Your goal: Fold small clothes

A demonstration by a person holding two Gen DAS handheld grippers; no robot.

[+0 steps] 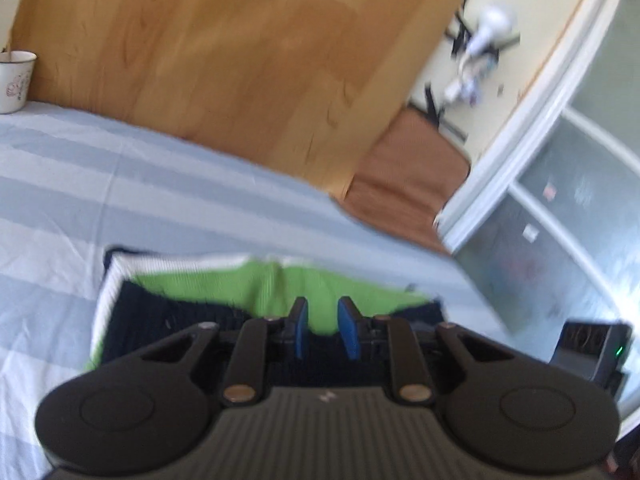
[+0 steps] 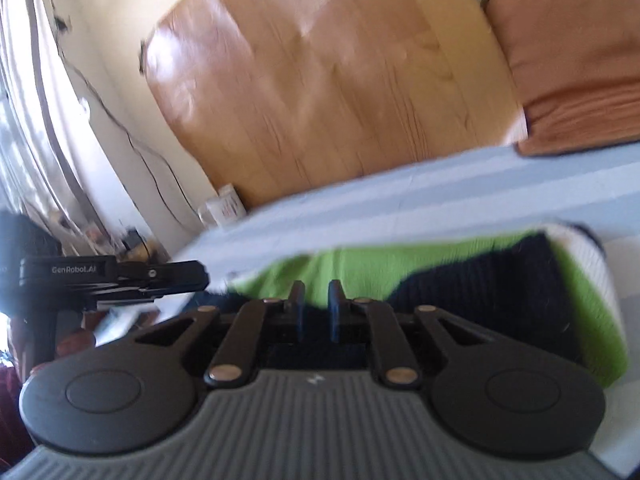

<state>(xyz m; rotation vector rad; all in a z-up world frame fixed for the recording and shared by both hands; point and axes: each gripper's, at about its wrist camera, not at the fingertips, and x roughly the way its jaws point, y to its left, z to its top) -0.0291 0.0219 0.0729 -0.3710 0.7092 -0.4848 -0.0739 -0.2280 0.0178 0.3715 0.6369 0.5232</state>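
Note:
A small knit garment [image 1: 224,292] in green, navy and white lies folded on the blue-and-white striped bedsheet [image 1: 120,184]. My left gripper [image 1: 323,312] hovers over its near edge, jaws a little apart with nothing between them. In the right wrist view the same garment [image 2: 460,276] lies ahead and to the right. My right gripper [image 2: 316,296] is over its near edge, jaws a little apart and empty. The left gripper [image 2: 120,276] shows at the left of that view. Both views are blurred.
A wooden headboard [image 1: 240,60] stands behind the bed. A white mug [image 1: 14,80] sits at the far left by the headboard. A brown cushion [image 2: 572,64] leans at the right. A white glass-panel door [image 1: 560,200] is at the right.

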